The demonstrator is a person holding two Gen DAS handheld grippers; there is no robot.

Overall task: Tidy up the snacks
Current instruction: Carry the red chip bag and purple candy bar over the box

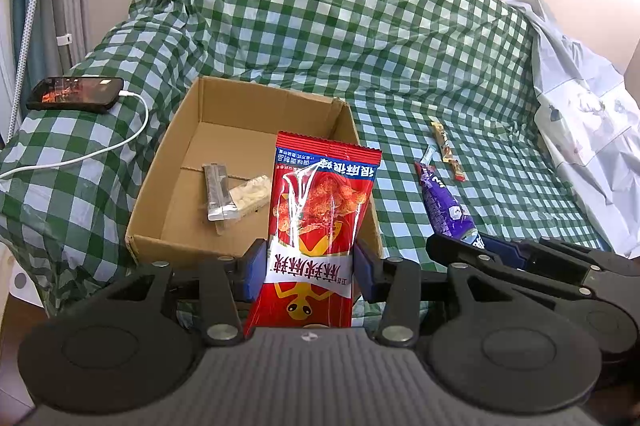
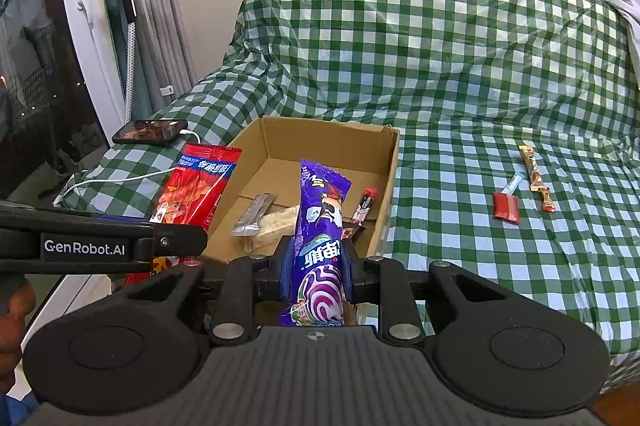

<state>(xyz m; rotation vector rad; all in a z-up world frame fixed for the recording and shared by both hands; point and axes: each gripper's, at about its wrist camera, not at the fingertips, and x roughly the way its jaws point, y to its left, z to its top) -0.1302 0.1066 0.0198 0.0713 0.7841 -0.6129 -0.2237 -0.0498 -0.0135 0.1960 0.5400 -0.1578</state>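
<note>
In the left wrist view my left gripper (image 1: 310,266) is shut on the lower part of a red snack bag (image 1: 320,194), which stands up over the front right of an open cardboard box (image 1: 160,166). My right gripper (image 2: 318,266) is shut on a purple snack pack (image 2: 322,210), held upright above the near edge of the box (image 2: 394,166). Inside the box lie a silver sachet (image 2: 252,214), a white pack (image 2: 280,222) and a small red-and-black stick (image 2: 366,204). The red bag (image 2: 192,186) hangs at the box's left side.
The box sits on a sofa under a green checked cover (image 2: 440,66). To its right lie a gold-brown bar (image 2: 536,178), a small red packet (image 2: 506,208) and a tiny white-blue sachet (image 2: 514,183). A phone (image 1: 76,93) charges on the left armrest. A white sheet (image 1: 580,106) covers the right end.
</note>
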